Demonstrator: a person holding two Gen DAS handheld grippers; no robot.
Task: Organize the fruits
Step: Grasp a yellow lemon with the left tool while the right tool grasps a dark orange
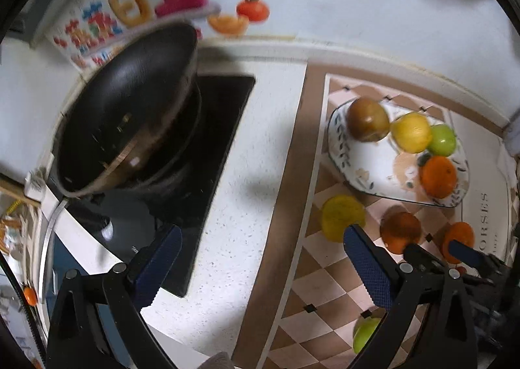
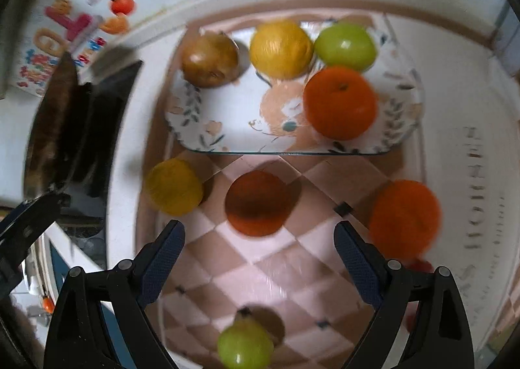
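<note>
1. Fruit sits in two groups on the checkered mat [image 2: 260, 271]: four pieces on the plate [image 2: 227, 128], four loose on the mat in front of it.
2. On the plate: brown fruit [image 2: 209, 60], yellow fruit [image 2: 281, 48], green apple [image 2: 346, 45], orange [image 2: 339, 102]. The yellow fruit looks to touch both the green apple and the orange; the brown one sits apart.
3. Loose: lemon [image 2: 174, 187] at left, dark orange [image 2: 258, 203] in the middle, bright orange [image 2: 404, 216] at right, green fruit [image 2: 245, 346] nearest the camera, under the right gripper.
4. Right gripper [image 2: 260, 248] is spread wide and empty, pointing steeply down over the mat, the dark orange just ahead of its tips.
5. Left gripper [image 1: 260, 255] is also wide apart and empty, over the bare table [image 1: 234, 206] between the stove [image 1: 211, 141] and the mat, well off any fruit. The pan [image 1: 130, 109] is not part of this.
6. Handling guess: round, firm, light pieces with smooth skin, so likely to roll or squirt out of the pads. Take each across its widest middle, pads on opposite sides, with a moderate squeeze.
7. The green fruit seems to have a stem; grip below it, on the body.
8. The plate looks ceramic or glass, so fragile; set fruit down, don't drop it. Free space is at front left.
</note>
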